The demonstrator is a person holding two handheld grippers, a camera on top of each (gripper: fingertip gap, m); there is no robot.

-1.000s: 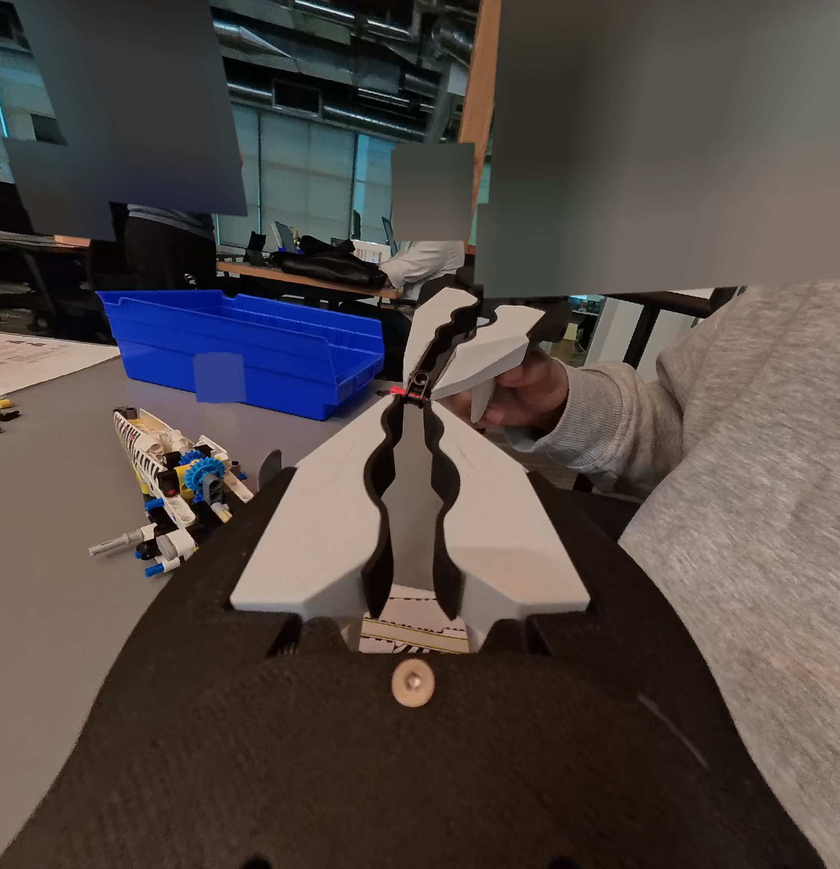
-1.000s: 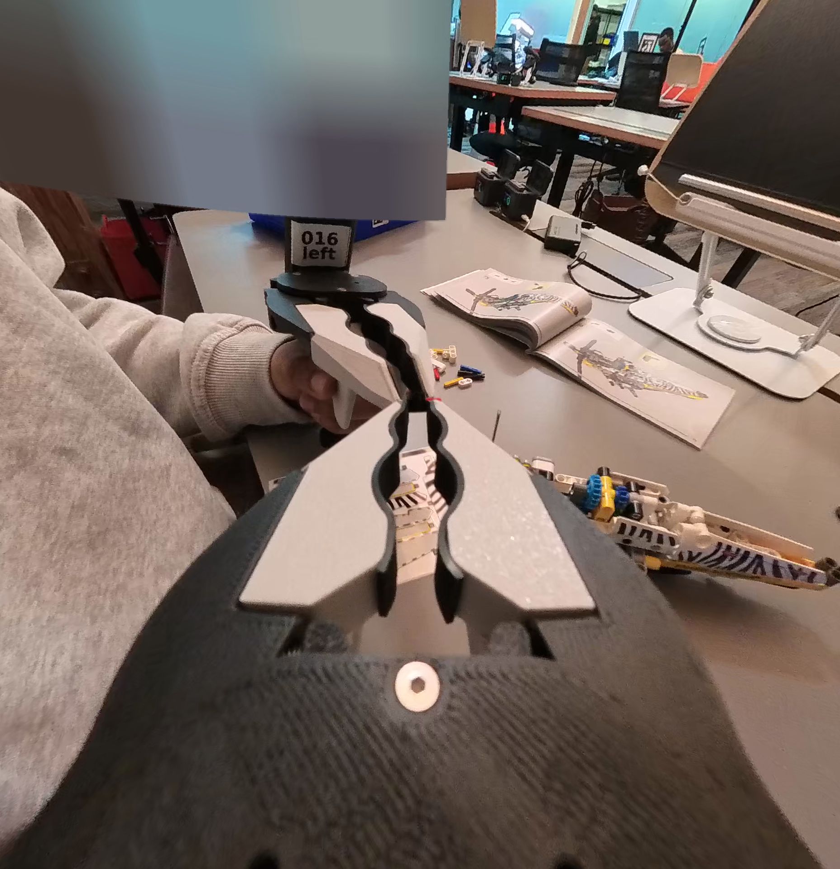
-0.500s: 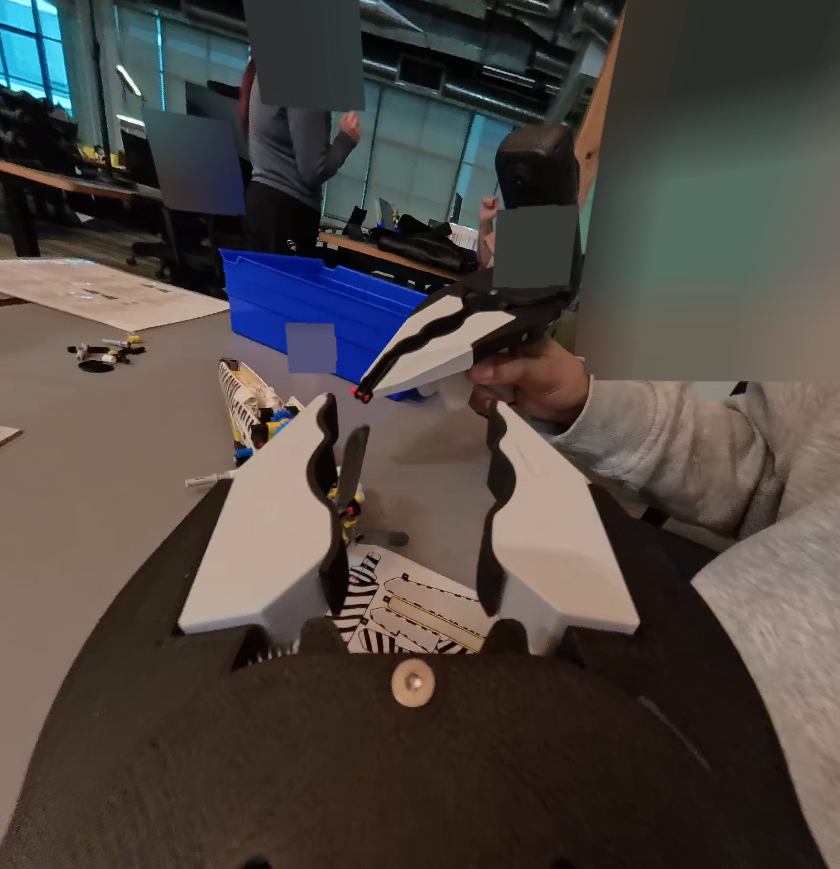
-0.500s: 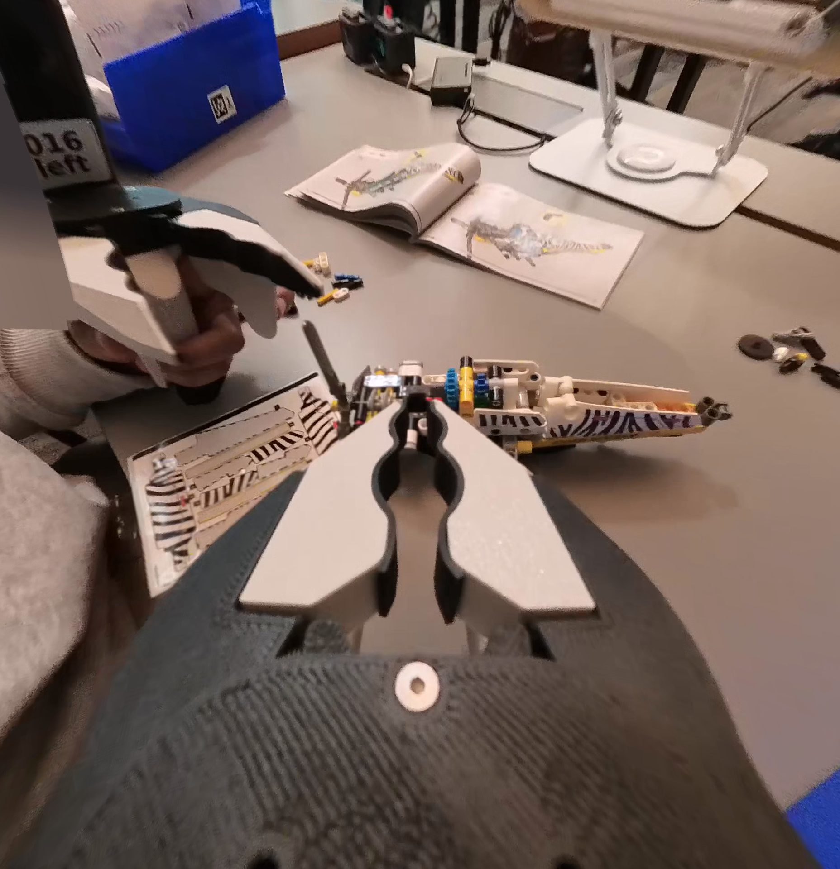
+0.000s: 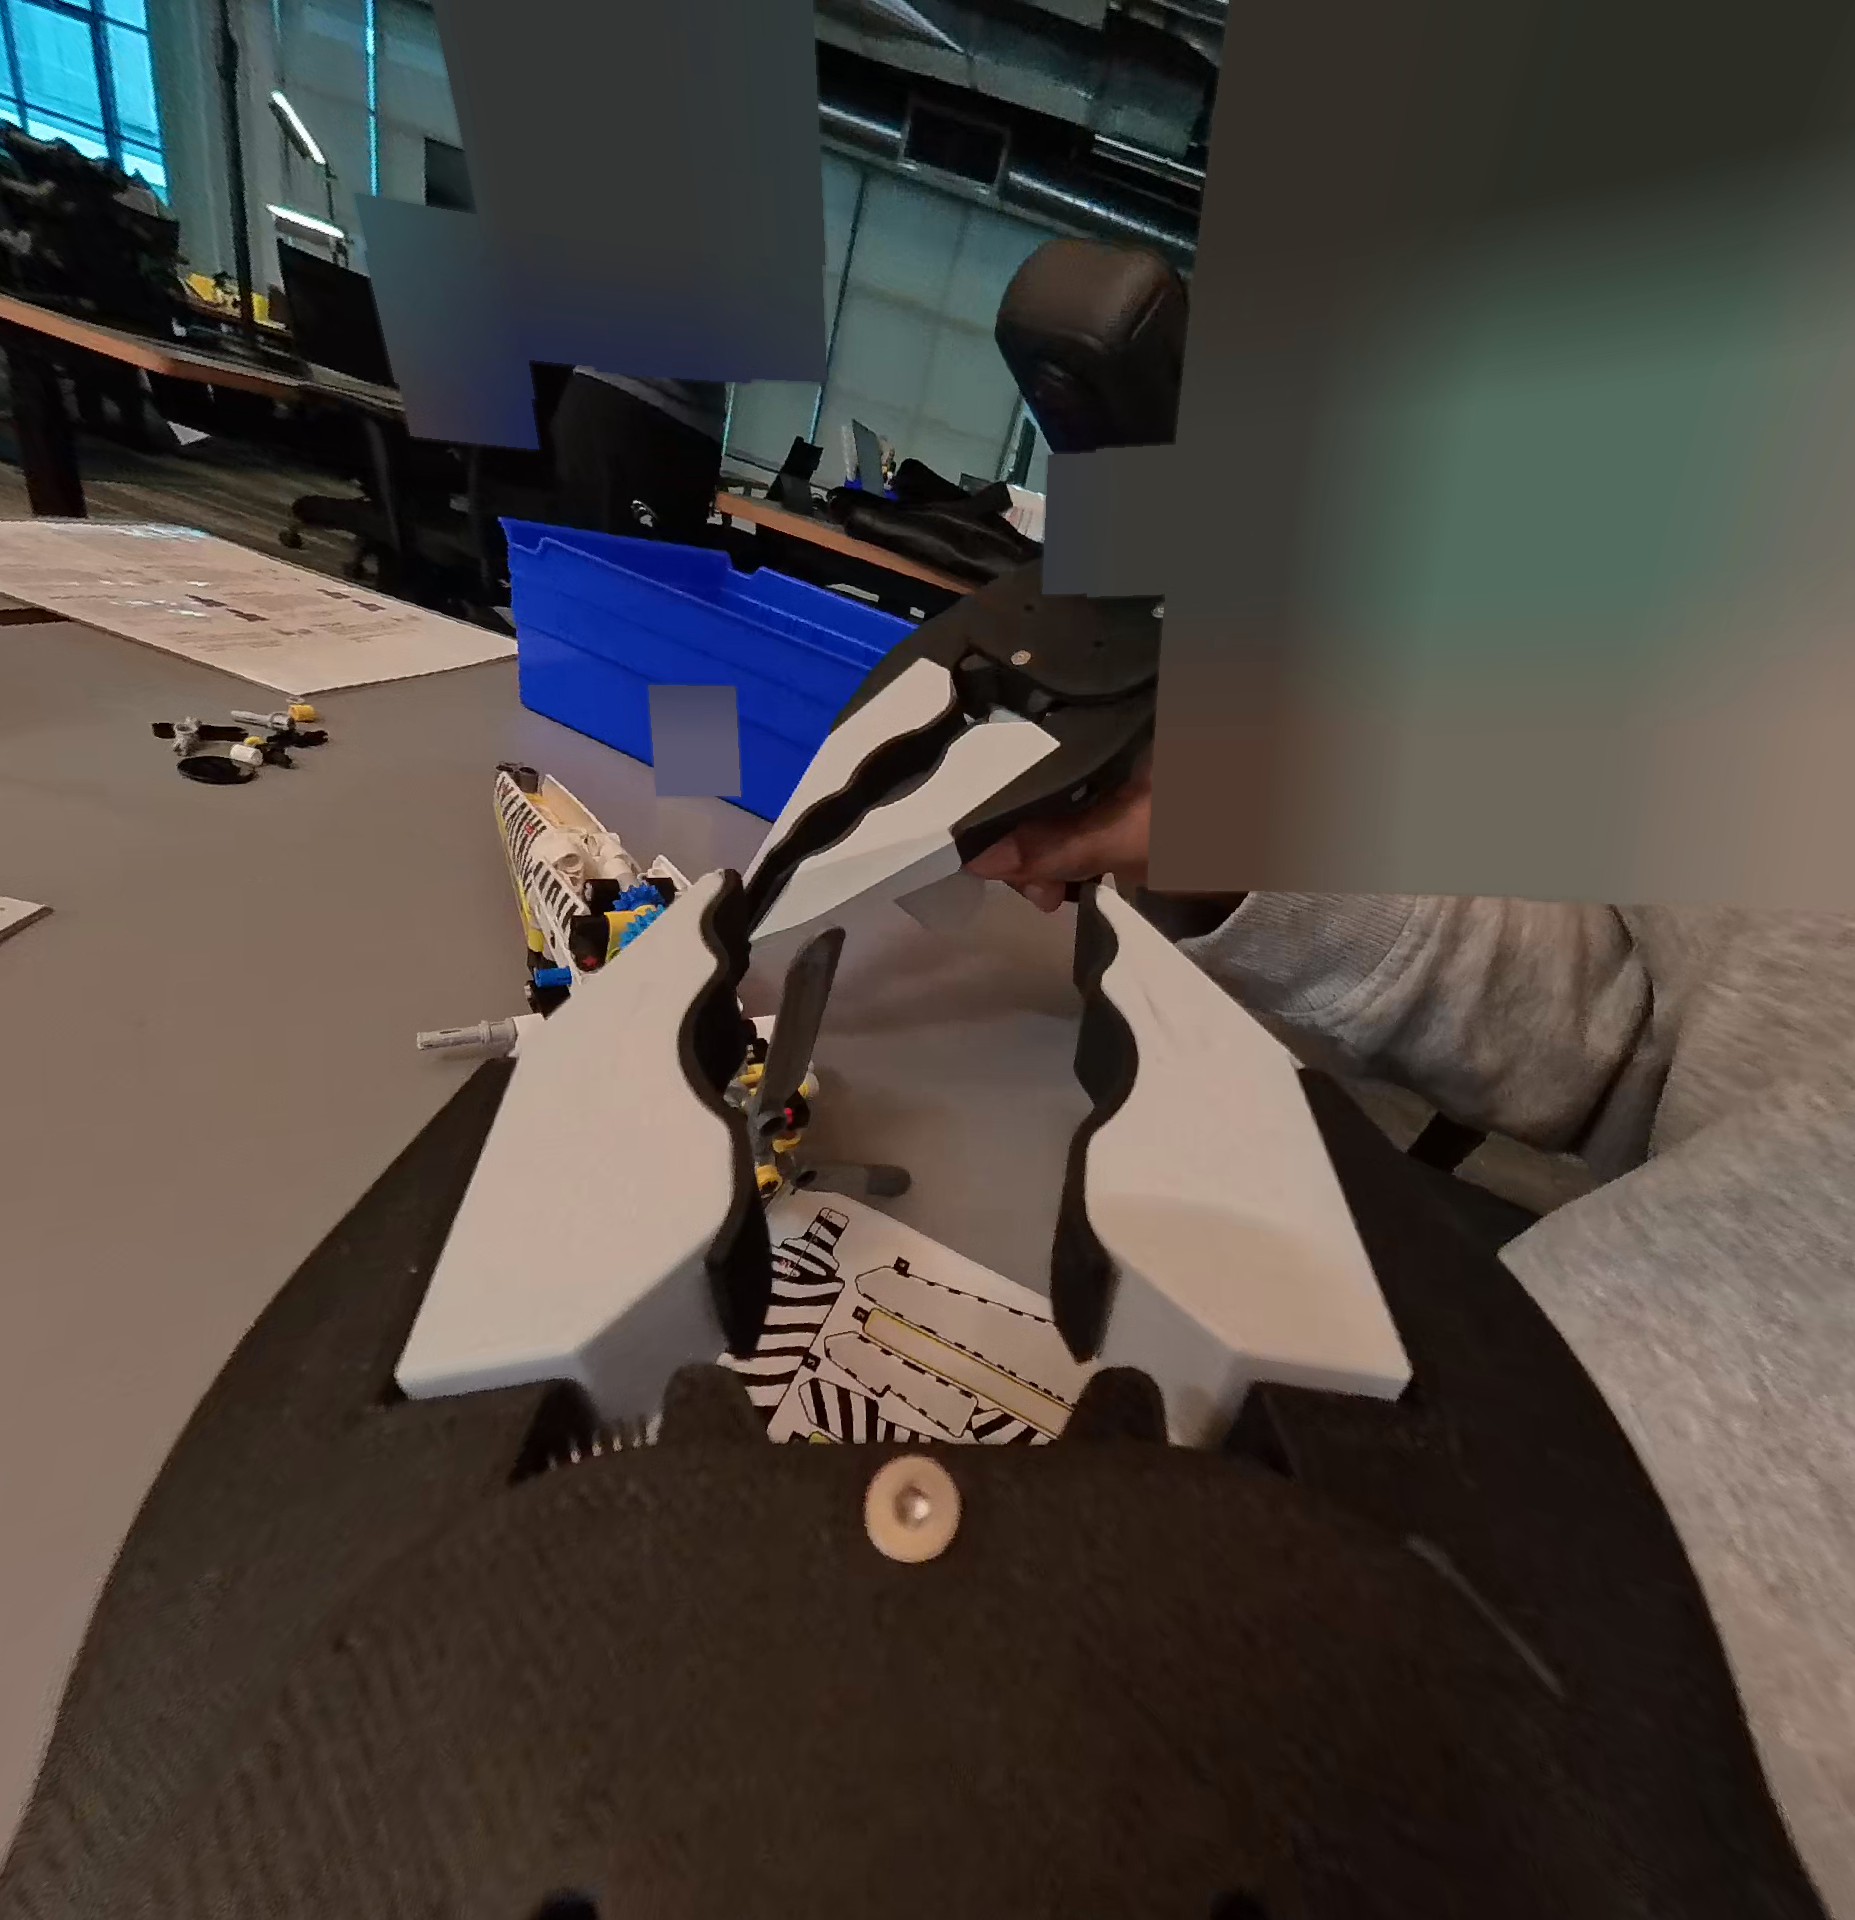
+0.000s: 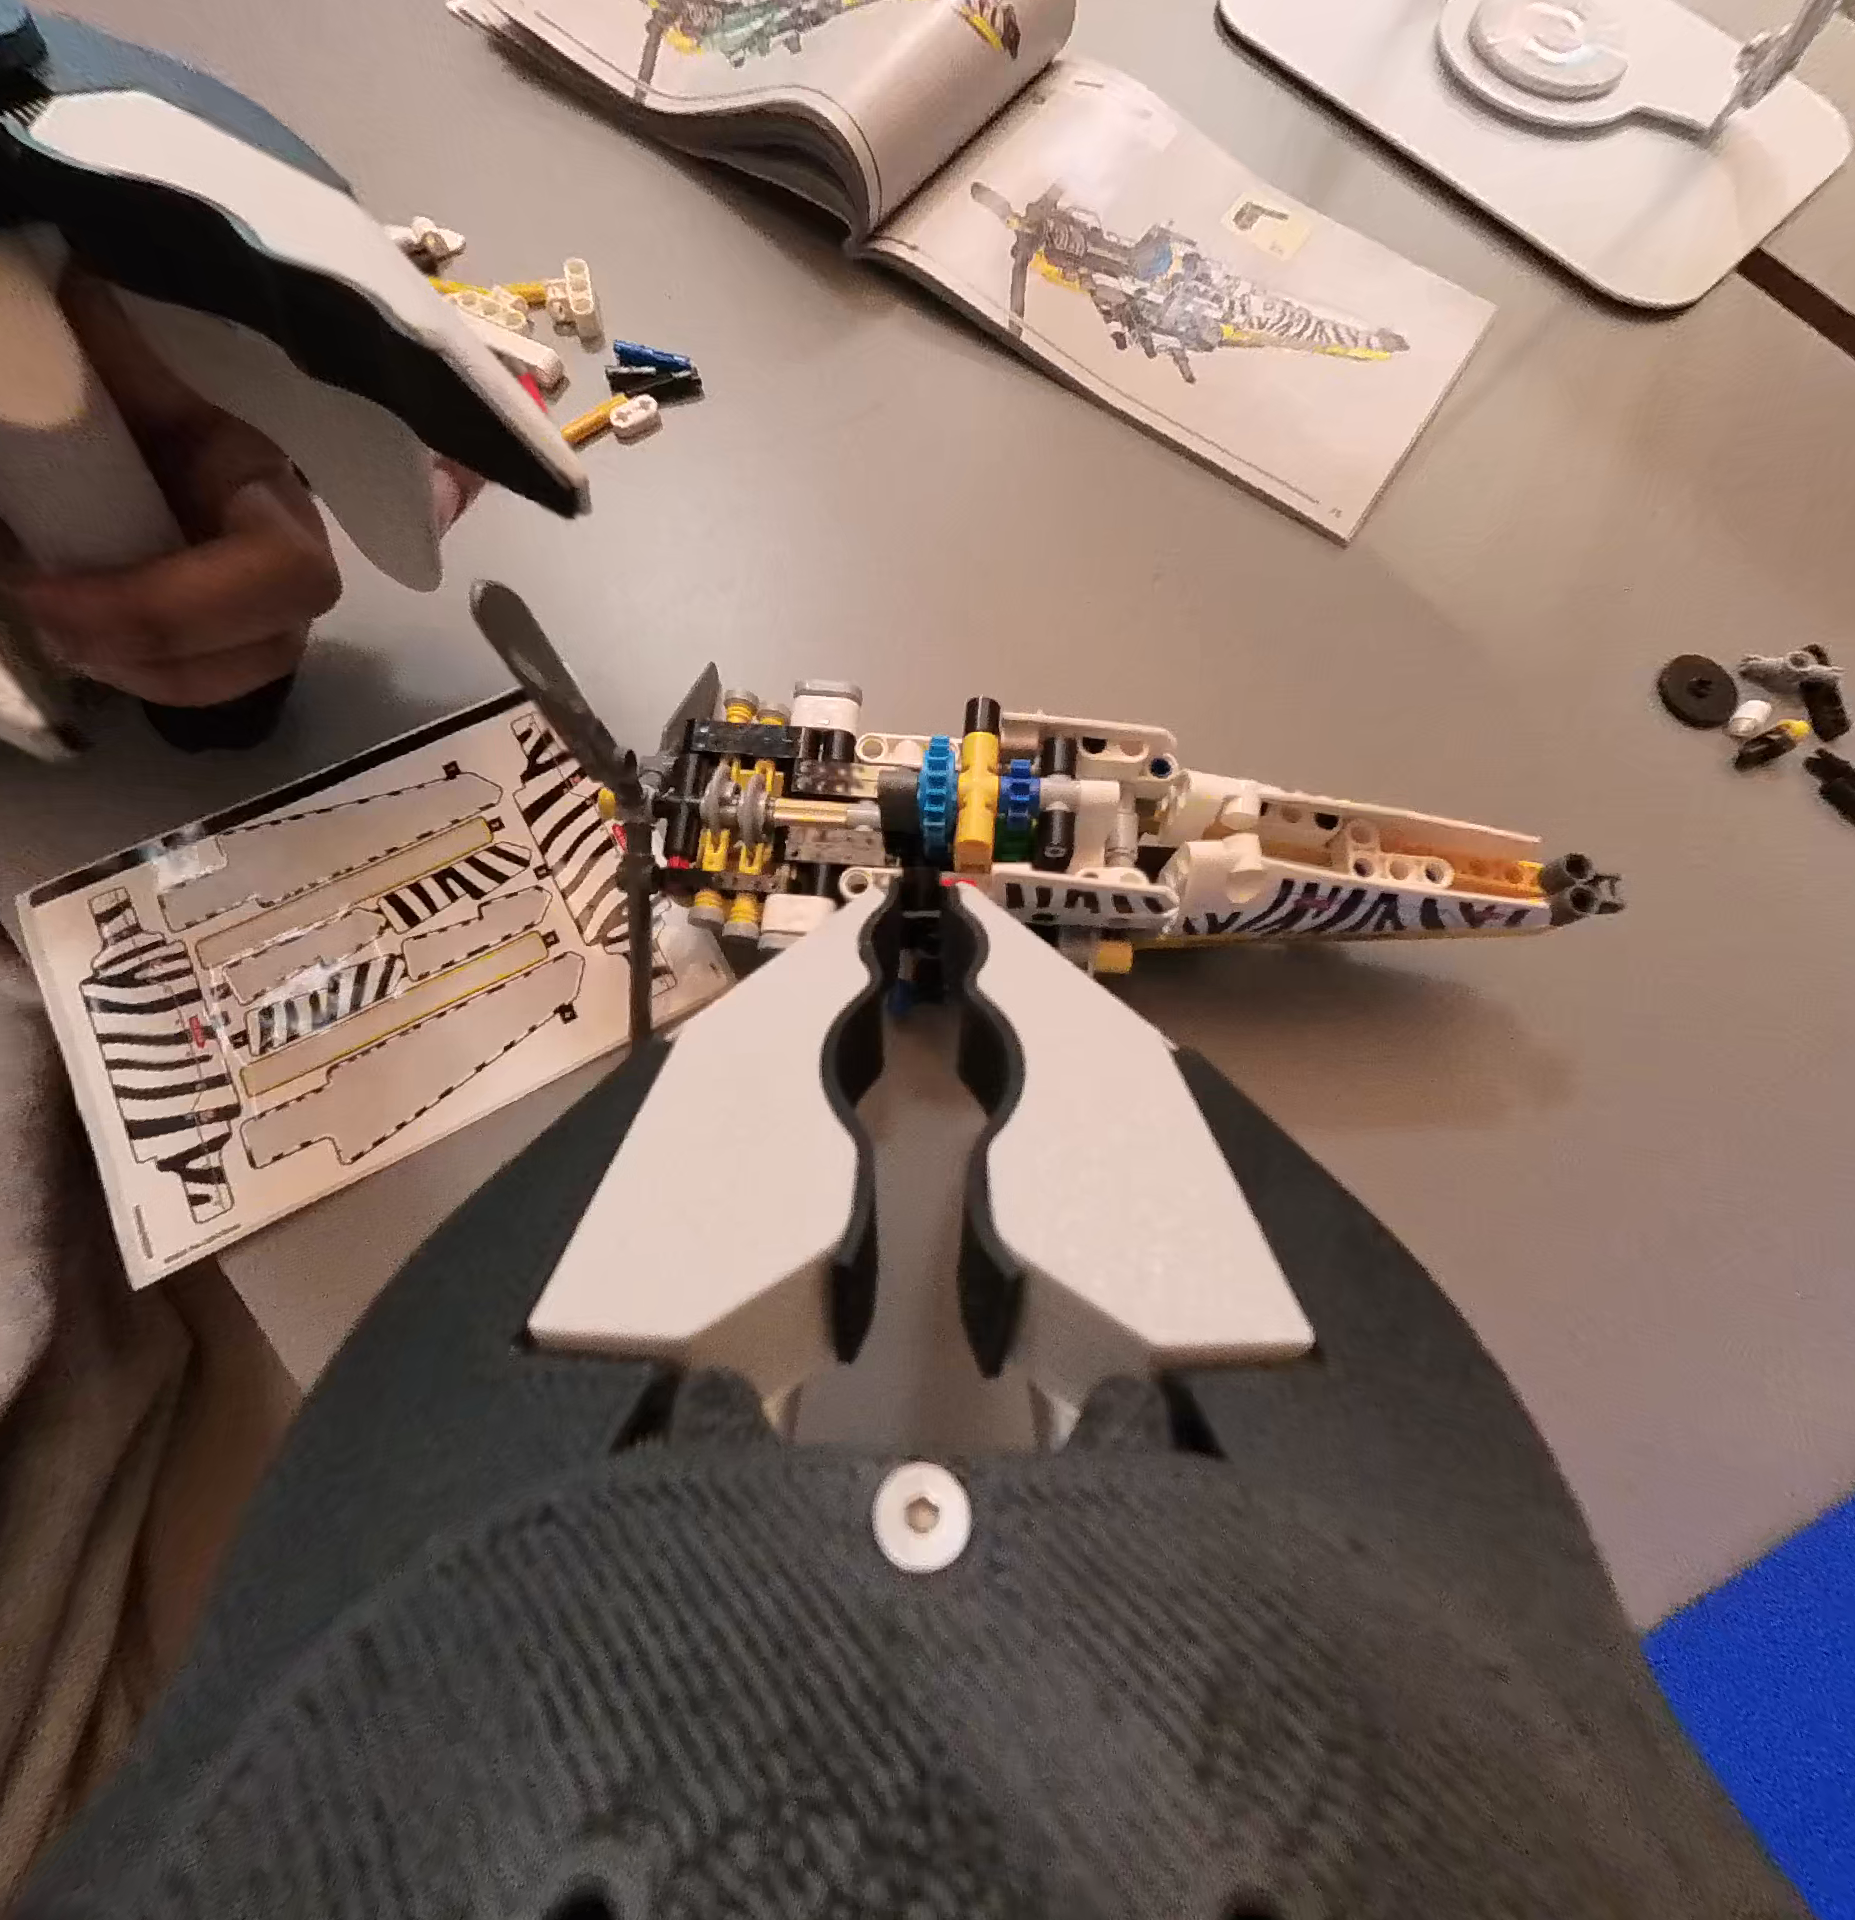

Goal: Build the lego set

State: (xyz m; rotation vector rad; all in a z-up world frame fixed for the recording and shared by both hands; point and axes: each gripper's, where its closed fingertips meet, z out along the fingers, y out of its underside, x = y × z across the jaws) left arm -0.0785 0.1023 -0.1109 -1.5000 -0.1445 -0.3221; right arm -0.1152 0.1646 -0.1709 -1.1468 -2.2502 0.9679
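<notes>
Left claw (image 5: 907, 925) spread wide, nothing between the fingers, raised over the counter (image 5: 175, 997) near its front edge. Below and just ahead of it, the grey propeller (image 5: 803, 1013) at the nose of the lego plane model (image 5: 559, 873), one blade standing up in the gap nearer the left finger, not touching either finger as far as can be told. Under the same claw, flat on the counter at the front edge, a zebra-striped sticker sheet (image 5: 902, 1340).

Right claw (image 6: 921, 914) almost closed, tips pressed in at the near side of the lego plane model (image 6: 1089, 821), level with the blue gear (image 6: 936, 800); a small dark part seen in the narrow gap between the tips, grip on it not certain. Model lying lengthwise across the middle of the counter, striped tail pointing to the right, propeller (image 6: 590, 748) overlapping the sticker sheet (image 6: 310, 956).

Farther back, an open instruction booklet (image 6: 1162, 260) towards the far edge, loose pieces (image 6: 580, 332) beside it, more dark loose parts (image 6: 1775, 717) by the right edge. Blue bin (image 5: 684, 665) behind the model in the left wrist view
</notes>
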